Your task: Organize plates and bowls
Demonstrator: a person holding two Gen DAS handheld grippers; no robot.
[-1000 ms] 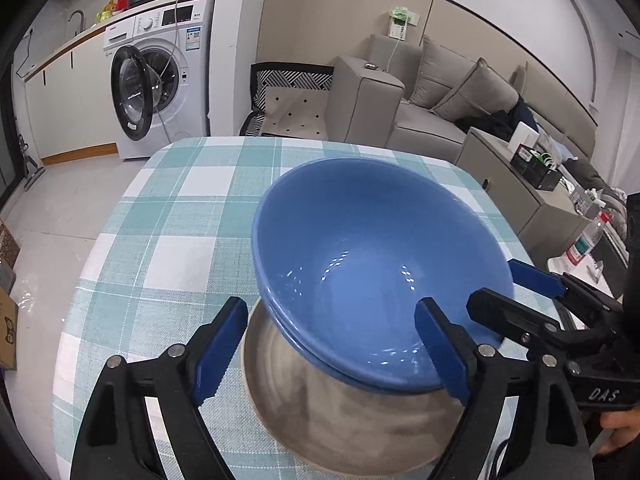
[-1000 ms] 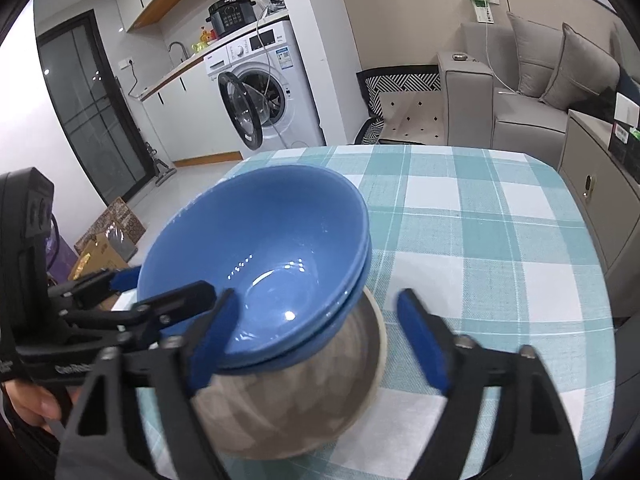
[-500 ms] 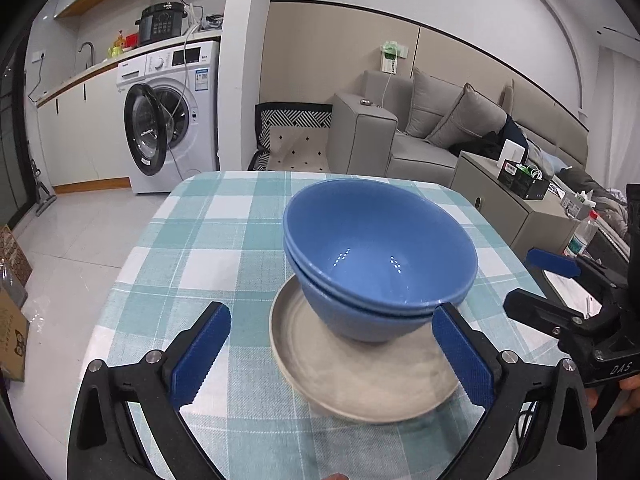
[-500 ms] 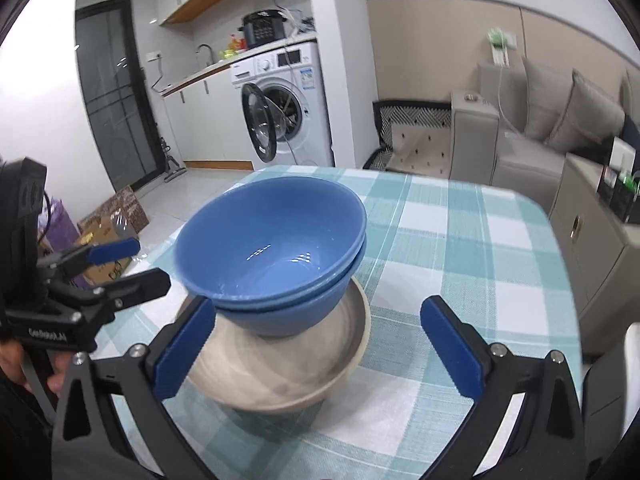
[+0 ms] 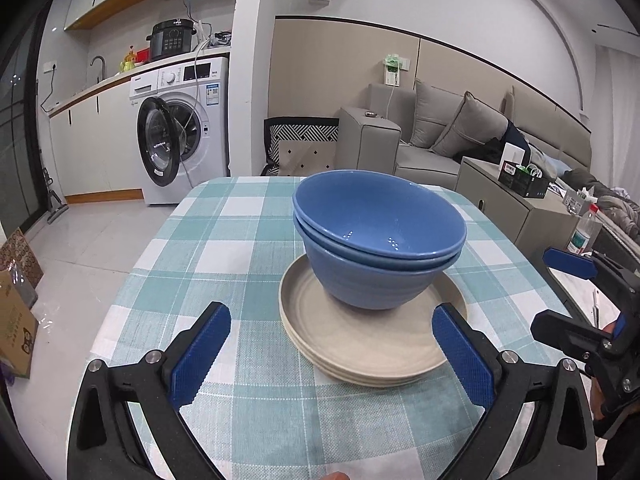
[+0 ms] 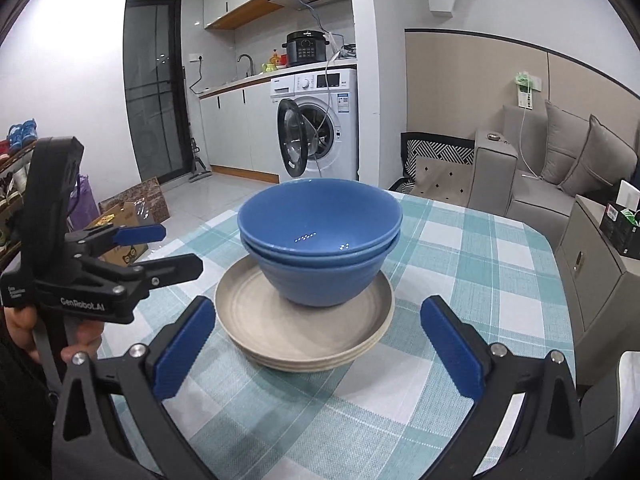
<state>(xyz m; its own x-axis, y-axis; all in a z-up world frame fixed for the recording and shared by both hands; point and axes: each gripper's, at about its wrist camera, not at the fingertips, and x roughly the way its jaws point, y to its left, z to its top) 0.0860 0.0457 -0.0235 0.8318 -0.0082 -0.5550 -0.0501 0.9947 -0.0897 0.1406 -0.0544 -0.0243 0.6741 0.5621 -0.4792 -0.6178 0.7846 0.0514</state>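
Blue bowls (image 5: 380, 240), two nested one inside the other, stand upright on a stack of beige plates (image 5: 360, 344); the stack rests on the checked teal-and-white cloth of the surface (image 5: 224, 264), about midway between its side edges and nearer its near edge than its far one. Left tongs (image 5: 332, 354) have just been opening and stand wide, pads apart from the plates, with nothing pressed between them. Right tongs (image 6: 316, 346) have likewise just been opening and stand wide, clear of the crockery. Each pair appears at the margin of the other's view, held by a hand (image 6: 24, 328). Background: washing machine (image 5: 180, 132) with its door ajar, grey sofa (image 6: 560, 168).
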